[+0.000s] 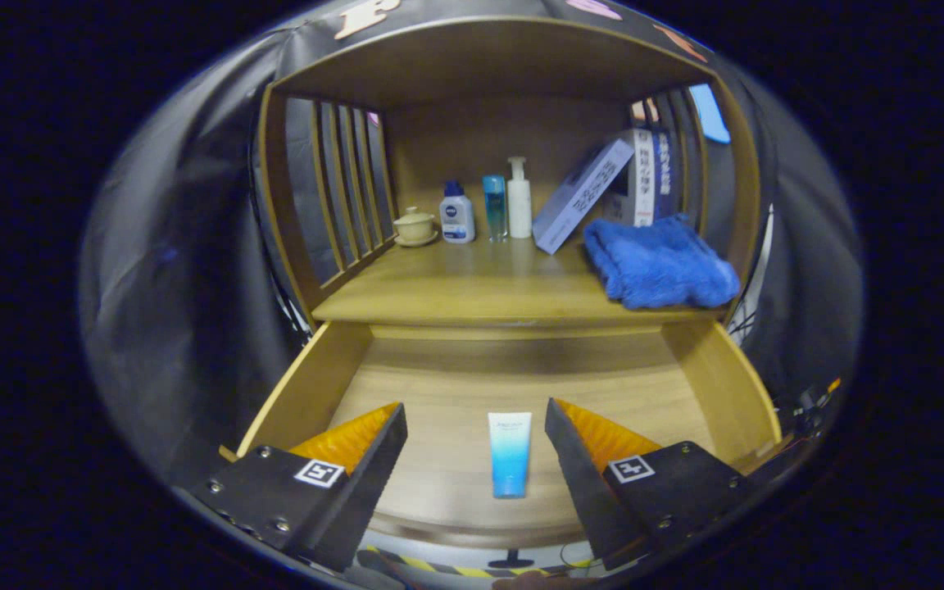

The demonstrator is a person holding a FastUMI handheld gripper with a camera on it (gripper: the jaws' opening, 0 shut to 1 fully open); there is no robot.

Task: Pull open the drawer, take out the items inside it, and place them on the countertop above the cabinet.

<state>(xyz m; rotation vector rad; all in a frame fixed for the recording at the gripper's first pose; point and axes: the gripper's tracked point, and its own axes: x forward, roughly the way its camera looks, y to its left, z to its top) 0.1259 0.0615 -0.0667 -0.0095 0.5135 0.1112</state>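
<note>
Drawer (718, 385) stands pulled out below the countertop (480, 299). Landmark = the tube (510, 453), lying flat on the drawer floor, long axis running front-to-back, toward the drawer's front.

Gripper (476, 426) hangs over the drawer w/ fingers spread wide, one each side of the tube, neither touching it. Released, holding nothing.

Beyond the tube and up: countertop w/ a blue towel (659, 262) off to the right, a leaning box (580, 207) and books (644, 176) behind it, three bottles (492, 209) in a row at the back, small lidded cup (415, 227) furthest left.

Step in hand, by judgement: the grab on the tube. To do it well, approx:
- drop straight down, keep the tube centred betw. fingers
- close across its narrow width, not its length
- take it mid-body; a soft tube prob. squashes, so squeeze only enough to lift
- lift clear of the drawer's front lip, then set down on bare wood left of the towel

Hard to make out: tube's label too small. Drawer's rear floor sits in shadow under the countertop, so can't rule out more items back there. Drawer front cut off by the fingers; handle not made out.
</note>
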